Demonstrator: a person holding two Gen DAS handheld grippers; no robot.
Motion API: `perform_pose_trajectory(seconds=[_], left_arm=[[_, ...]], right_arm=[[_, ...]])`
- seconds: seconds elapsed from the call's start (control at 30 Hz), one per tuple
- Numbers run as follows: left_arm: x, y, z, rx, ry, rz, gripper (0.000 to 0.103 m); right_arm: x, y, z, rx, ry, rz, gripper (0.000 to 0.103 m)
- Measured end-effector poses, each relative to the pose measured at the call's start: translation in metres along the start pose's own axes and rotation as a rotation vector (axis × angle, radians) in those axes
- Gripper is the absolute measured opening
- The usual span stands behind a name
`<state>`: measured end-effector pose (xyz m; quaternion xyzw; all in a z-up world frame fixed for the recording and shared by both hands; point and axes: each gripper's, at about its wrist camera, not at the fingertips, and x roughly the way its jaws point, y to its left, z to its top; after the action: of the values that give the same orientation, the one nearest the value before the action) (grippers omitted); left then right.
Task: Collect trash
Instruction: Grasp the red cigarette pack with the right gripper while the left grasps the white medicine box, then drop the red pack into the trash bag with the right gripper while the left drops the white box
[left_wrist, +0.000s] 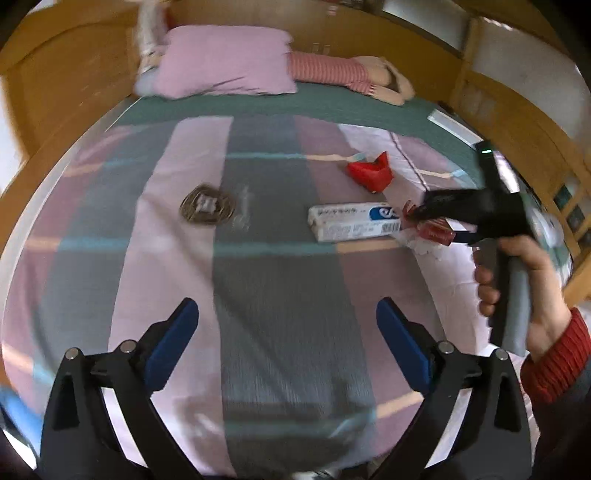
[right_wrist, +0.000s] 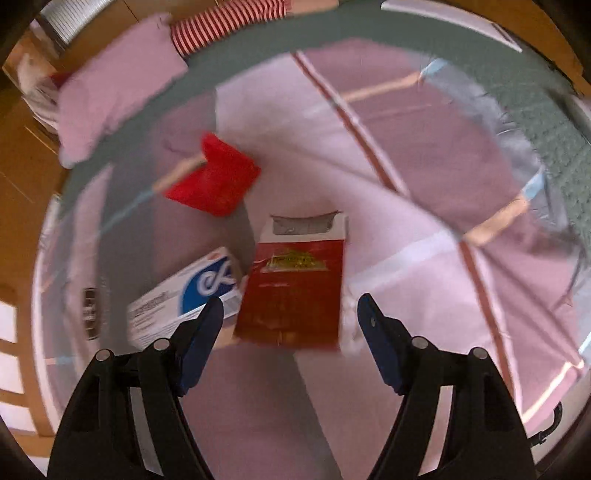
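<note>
left gripper (left_wrist: 287, 314) wide apart, nothing between pads, over striped blanket (left_wrist: 258, 295)

right gripper (right_wrist: 290, 314) wide apart, grips nothing, just above dark red packet (right_wrist: 295, 291); packet lies flat on blanket, between the two pads but not pinched

white and blue box (right_wrist: 184, 299) at 9 o'clock of packet, touching it

red wrapper (right_wrist: 214, 181) at 11 o'clock, near

round brown thing (left_wrist: 207, 208) well apart at 9 o'clock of box in left view, blurry

pink pillow (left_wrist: 225, 61) at 12 o'clock, far end of bed

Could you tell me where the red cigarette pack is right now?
In the right wrist view the red cigarette pack lies on the striped bedspread, beside the white and blue box.
</note>
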<state>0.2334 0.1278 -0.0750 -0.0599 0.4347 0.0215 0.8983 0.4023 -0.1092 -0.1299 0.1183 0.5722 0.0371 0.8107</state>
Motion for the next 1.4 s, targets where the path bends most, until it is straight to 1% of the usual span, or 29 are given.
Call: perform_pose_trajectory(seconds=[0.03,0.1,0.13,0.17,0.2,0.23,0.27,0.3,0.37,0.4,0.5,0.57,0.63,0.7,0.73,0.77,0.8,0.83,0.87,0.9,0.93,0.97,1.03,1.13,1.2,1.23,1.3,1.33,1.4], left_arm=[[0.006,0.000,0.009,0.032,-0.008,0.006,0.097],[0.018,0.000,0.025,0.079,-0.023,0.029,0.097],[0.026,0.001,0.036,0.101,-0.035,0.030,0.097],[0.030,0.002,0.041,0.110,-0.040,0.025,0.097],[0.038,0.004,0.050,0.120,-0.043,0.013,0.097],[0.043,0.005,0.055,0.126,-0.044,0.000,0.098],[0.052,0.005,0.062,0.139,-0.042,-0.020,0.098],[0.059,0.003,0.067,0.156,-0.036,-0.033,0.098],[0.080,-0.005,0.079,0.236,-0.017,-0.077,0.099],[0.093,-0.014,0.084,0.296,-0.010,-0.090,0.099],[0.124,-0.040,0.089,0.471,0.029,-0.133,0.099],[0.151,-0.058,0.088,0.581,0.087,-0.158,0.099],[0.173,-0.069,0.082,0.623,0.171,-0.179,0.099],[0.188,-0.075,0.072,0.623,0.243,-0.189,0.098],[0.192,-0.075,0.068,0.620,0.256,-0.192,0.097],[0.192,-0.073,0.064,0.614,0.244,-0.187,0.084],[0.192,-0.071,0.062,0.595,0.254,-0.209,0.071],[0.190,-0.063,0.063,0.517,0.277,-0.267,0.060],[0.187,-0.057,0.064,0.468,0.273,-0.286,0.039],[0.186,-0.052,0.065,0.417,0.286,-0.311,0.028],[0.183,-0.046,0.065,0.360,0.310,-0.333,0.026],[0.179,-0.041,0.063,0.318,0.315,-0.328,0.026],[0.169,-0.037,0.057,0.295,0.302,-0.309,0.025],[0.141,-0.033,0.052,0.248,0.248,-0.290,0.025],[0.109,-0.033,0.052,0.228,0.174,-0.239,0.025],[0.083,-0.037,0.049,0.239,0.105,-0.176,0.025],[0.049,-0.044,0.047,0.247,0.028,-0.099,0.025],[0.020,-0.050,0.041,0.239,-0.028,-0.057,0.025],[-0.016,-0.057,0.034,0.230,-0.095,-0.029,0.025]], right_arm=[[0.006,0.004,0.000,-0.033,0.004,-0.004,0.061],[0.008,0.009,-0.002,-0.094,-0.010,-0.010,0.059],[0.007,0.014,-0.008,-0.143,-0.009,0.000,0.058],[0.007,0.018,-0.012,-0.180,-0.003,0.021,0.058],[0.005,0.024,-0.021,-0.252,0.019,0.062,0.058],[0.003,0.028,-0.029,-0.303,0.031,0.083,0.057],[-0.005,0.028,-0.038,-0.351,0.028,0.103,0.057],[-0.018,0.022,-0.045,-0.352,0.003,0.126,0.057],[-0.045,-0.001,-0.054,-0.295,-0.050,0.179,0.056],[-0.060,-0.017,-0.059,-0.258,-0.073,0.206,0.056],[-0.100,-0.060,-0.080,-0.188,-0.124,0.222,0.056],[-0.115,-0.077,-0.091,-0.159,-0.131,0.244,0.056],[-0.130,-0.101,-0.103,-0.095,-0.146,0.237,0.056],[-0.141,-0.115,-0.118,-0.050,-0.160,0.234,0.056],[-0.145,-0.119,-0.123,-0.039,-0.161,0.238,0.056],[-0.149,-0.123,-0.130,-0.029,-0.160,0.241,0.056],[-0.151,-0.123,-0.134,-0.028,-0.159,0.239,0.056],[-0.153,-0.123,-0.140,-0.029,-0.155,0.234,0.056],[-0.151,-0.120,-0.144,-0.034,-0.151,0.234,0.056],[-0.151,-0.119,-0.146,-0.040,-0.148,0.234,0.056],[-0.150,-0.116,-0.148,-0.044,-0.146,0.234,0.056],[-0.148,-0.113,-0.152,-0.046,-0.143,0.235,0.056],[-0.146,-0.110,-0.156,-0.050,-0.138,0.243,0.056],[-0.146,-0.097,-0.165,-0.077,-0.147,0.224,0.056],[-0.155,-0.088,-0.173,-0.109,-0.176,0.200,0.056],[-0.159,-0.086,-0.176,-0.117,-0.189,0.193,0.056],[-0.172,-0.082,-0.181,-0.131,-0.223,0.185,0.056],[-0.178,-0.081,-0.183,-0.137,-0.237,0.184,0.056],[-0.198,-0.078,-0.190,-0.160,-0.283,0.180,0.056]])
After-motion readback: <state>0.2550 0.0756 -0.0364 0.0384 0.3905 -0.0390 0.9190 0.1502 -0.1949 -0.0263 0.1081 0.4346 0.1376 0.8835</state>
